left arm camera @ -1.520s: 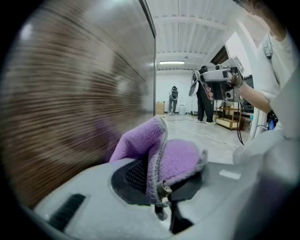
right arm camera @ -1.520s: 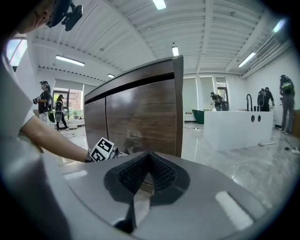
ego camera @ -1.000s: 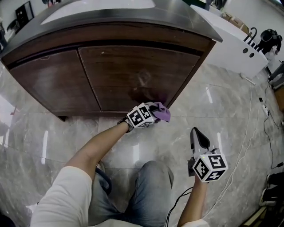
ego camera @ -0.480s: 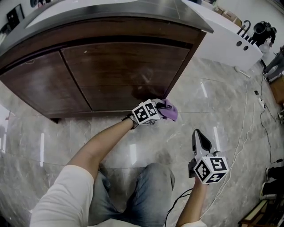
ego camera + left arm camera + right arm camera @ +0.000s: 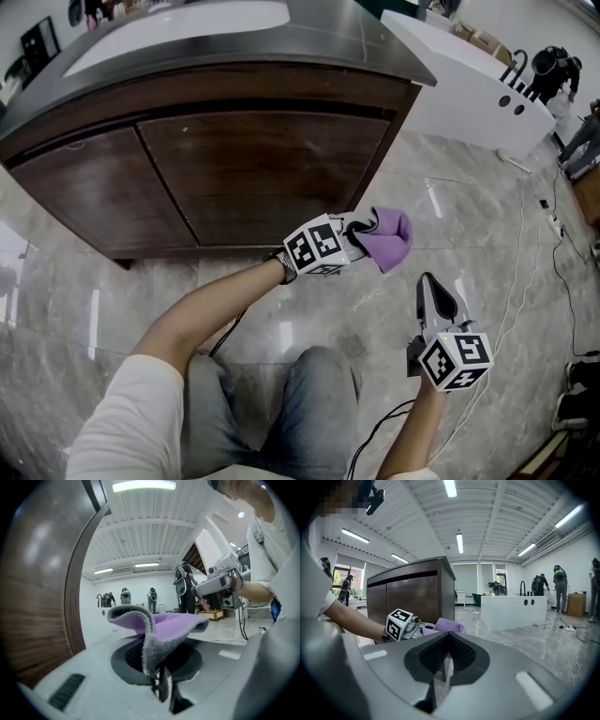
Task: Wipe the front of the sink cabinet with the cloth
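Note:
The dark wooden sink cabinet fills the upper head view, with two doors under a grey counter. My left gripper is shut on a purple cloth and holds it just off the cabinet's lower right corner, clear of the wood. In the left gripper view the cloth folds up out of the jaws, with the cabinet side at the left. My right gripper hangs lower right over the floor, jaws together and holding nothing. The right gripper view shows the cabinet and the cloth ahead.
A white counter unit with a black tap stands at the upper right. Cables run along the marble floor on the right. My knee is at the bottom centre. Several people stand in the background.
My left gripper has moved right and away from the cabinet door with the cloth, past the cabinet's right corner. The right gripper has stayed about where it was.

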A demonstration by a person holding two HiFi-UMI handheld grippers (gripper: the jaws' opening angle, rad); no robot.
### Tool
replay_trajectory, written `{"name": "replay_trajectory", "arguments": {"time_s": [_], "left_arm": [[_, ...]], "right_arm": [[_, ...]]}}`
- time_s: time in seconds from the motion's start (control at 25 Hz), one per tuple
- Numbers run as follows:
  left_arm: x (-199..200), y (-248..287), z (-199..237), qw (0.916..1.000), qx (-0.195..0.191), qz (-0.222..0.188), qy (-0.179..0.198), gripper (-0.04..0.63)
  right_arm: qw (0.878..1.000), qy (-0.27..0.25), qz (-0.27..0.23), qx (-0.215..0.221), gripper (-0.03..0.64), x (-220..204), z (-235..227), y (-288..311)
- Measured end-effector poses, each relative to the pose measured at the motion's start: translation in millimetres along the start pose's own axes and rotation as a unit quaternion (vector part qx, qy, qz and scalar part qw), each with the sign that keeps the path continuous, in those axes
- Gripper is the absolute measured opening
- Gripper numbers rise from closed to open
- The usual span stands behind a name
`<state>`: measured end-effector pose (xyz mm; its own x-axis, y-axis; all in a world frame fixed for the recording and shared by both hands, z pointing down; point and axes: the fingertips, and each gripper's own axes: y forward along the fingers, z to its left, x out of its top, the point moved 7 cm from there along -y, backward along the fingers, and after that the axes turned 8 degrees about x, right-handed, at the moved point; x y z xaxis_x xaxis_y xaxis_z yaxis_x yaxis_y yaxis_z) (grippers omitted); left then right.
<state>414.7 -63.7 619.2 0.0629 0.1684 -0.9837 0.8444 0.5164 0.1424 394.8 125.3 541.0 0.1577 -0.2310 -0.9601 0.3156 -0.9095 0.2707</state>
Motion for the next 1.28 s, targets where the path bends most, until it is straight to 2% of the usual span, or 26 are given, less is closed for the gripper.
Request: {"name": "replay_trajectory", "arguments": {"time_s": [0.2,0.48,0.68,0.92,1.0,1.16,1.28], "left_arm": [[30.4,-54.5,-1.8,0.9989,0.014,-0.041,-0.017,0.048],[53.7,-160.3,4.6,0.9926,0.107,-0.057,0.000,0.046],[68.4,-241.7,5.0,0.9817,0.184,-0.049,0.010,0.046],[82.3,-344.3,-5.3,0.9523,0.300,-0.052,0.013,0.047],[83.3,-375.4,-14.7,0.9395,0.338,-0.053,0.006,0.046],[83.7,-433.0,-30.7,0.9043,0.426,-0.017,0.017,0.046],[85.9,-472.9,-37.7,0.8738,0.486,0.002,0.023,0.046]], "right_arm": [[0.999,-0.017,-0.009,0.031,0.008,21.7,16.5,14.4],[0.992,-0.046,-0.024,0.113,0.008,56.1,64.9,59.8],[0.980,-0.068,-0.034,0.183,0.008,84.6,116.0,93.6],[0.954,-0.095,-0.050,0.280,0.008,114.5,188.7,139.4],[0.945,-0.099,-0.052,0.308,0.008,117.8,213.7,148.2],[0.926,-0.105,-0.053,0.359,0.008,120.7,260.0,163.2],[0.913,-0.111,-0.055,0.389,0.008,123.6,289.0,173.7]]}}
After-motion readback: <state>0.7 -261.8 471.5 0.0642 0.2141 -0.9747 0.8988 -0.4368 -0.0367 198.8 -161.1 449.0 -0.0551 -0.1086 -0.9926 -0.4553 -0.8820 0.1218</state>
